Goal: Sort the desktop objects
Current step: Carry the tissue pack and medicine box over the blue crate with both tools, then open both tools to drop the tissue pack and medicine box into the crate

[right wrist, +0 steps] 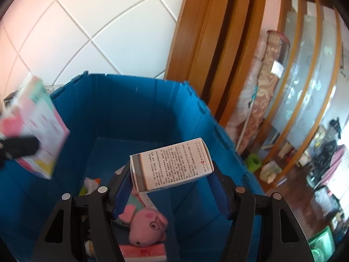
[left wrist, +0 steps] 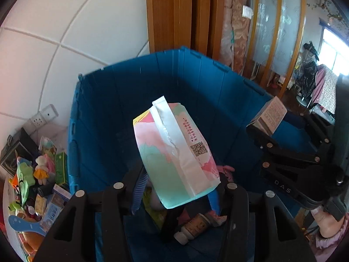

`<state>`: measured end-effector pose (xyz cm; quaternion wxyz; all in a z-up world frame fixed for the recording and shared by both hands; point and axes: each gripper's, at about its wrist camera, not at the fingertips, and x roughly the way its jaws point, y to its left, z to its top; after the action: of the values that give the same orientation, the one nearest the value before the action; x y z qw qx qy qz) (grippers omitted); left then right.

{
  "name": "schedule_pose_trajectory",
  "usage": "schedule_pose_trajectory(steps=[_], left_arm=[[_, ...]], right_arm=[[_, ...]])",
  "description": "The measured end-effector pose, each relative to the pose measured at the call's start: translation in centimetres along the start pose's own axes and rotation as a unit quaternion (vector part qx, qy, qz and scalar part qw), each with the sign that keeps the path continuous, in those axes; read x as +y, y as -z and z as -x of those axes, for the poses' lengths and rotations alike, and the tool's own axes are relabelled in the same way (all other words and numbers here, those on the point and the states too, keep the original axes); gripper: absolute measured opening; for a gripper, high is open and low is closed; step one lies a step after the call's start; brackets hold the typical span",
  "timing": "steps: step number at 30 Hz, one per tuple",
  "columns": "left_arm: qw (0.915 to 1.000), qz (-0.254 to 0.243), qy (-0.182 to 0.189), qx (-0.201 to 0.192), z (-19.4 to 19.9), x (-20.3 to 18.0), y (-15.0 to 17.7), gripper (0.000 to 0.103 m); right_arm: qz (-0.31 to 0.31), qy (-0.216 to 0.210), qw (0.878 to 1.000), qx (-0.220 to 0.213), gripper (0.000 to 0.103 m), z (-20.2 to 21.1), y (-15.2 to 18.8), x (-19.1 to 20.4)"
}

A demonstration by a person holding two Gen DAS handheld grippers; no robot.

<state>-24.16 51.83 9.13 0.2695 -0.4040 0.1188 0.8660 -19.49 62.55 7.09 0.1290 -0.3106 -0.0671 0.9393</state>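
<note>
My left gripper is shut on a pastel pink-and-green packet and holds it over the open blue bin. The packet also shows blurred at the left of the right wrist view. My right gripper is shut on a small white medicine box with printed text, above the same blue bin. The box and right gripper show at the right of the left wrist view. In the bin lie a pink pig plush, a small brown bottle and other items.
A pile of toys, cartons and a blue plastic piece lies left of the bin. A power strip sits by the white tiled wall. A wooden door frame and a glass-panelled partition stand behind and right.
</note>
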Motion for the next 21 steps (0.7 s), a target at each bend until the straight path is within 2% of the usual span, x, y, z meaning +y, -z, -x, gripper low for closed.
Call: schedule_pose_trajectory(steps=[2, 4, 6, 9, 13, 17, 21], left_arm=[[0.9993, -0.001, -0.001, 0.037, -2.1, -0.5, -0.2, 0.048], [0.9975, 0.003, -0.002, 0.071, -3.9, -0.8, -0.2, 0.048], [0.995, 0.004, -0.005, 0.1, -5.4, -1.1, -0.1, 0.048], [0.9917, 0.005, -0.013, 0.128, -6.8, -1.3, 0.3, 0.048], [0.9891, 0.033, -0.004, 0.144, -6.9, -0.4, 0.9, 0.049], [0.9866, 0.029, 0.002, 0.16, -7.1, -0.6, 1.8, 0.05], [0.988, 0.021, -0.007, 0.153, -6.7, -0.9, 1.8, 0.05]], right_arm=[[-0.004, -0.013, 0.999, 0.029, 0.066, -1.4, -0.4, -0.7], [-0.022, -0.03, 0.996, 0.081, 0.066, -3.1, -0.7, -1.6], [-0.039, -0.058, 0.988, 0.141, 0.065, -5.0, -0.7, -2.2], [-0.029, -0.066, 0.98, 0.186, 0.065, -6.0, -0.5, -1.5], [0.0, -0.051, 0.976, 0.212, 0.065, -6.8, 0.0, -0.8], [0.002, -0.053, 0.975, 0.215, 0.065, -6.7, 0.5, -0.6], [0.003, -0.055, 0.975, 0.216, 0.065, -7.1, 0.1, -0.7]])
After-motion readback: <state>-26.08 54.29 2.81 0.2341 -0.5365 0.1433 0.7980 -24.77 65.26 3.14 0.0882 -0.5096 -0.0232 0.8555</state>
